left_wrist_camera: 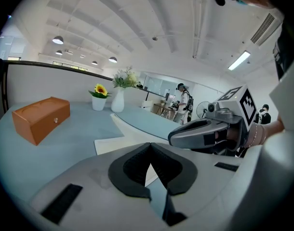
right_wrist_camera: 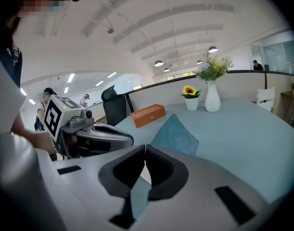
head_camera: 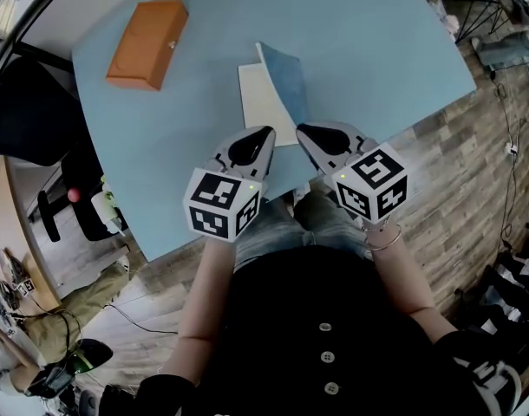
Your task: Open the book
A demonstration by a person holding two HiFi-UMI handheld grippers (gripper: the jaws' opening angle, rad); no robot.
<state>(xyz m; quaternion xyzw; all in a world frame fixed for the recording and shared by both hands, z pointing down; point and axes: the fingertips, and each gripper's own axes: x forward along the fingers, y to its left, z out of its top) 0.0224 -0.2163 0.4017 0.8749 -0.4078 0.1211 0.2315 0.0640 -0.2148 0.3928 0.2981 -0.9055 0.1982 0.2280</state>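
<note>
The person is holding both grippers side by side over the near edge of the blue table (head_camera: pixel 377 59), pointing them away from the body and toward the book (head_camera: pixel 266 94). The left gripper (head_camera: pixel 265 134) is squeezing its jaws together at the tips and is not holding anything. The right gripper (head_camera: pixel 303 132) is doing the same, with its jaws touching and nothing between them. Each gripper is carrying a cube with black and white square marks. The book is lying near the near edge, just past the gripper tips, with a white page showing and its blue cover (right_wrist_camera: pixel 175 134) standing tilted up. An orange box (head_camera: pixel 147 43) is sitting near the far left corner.
</note>
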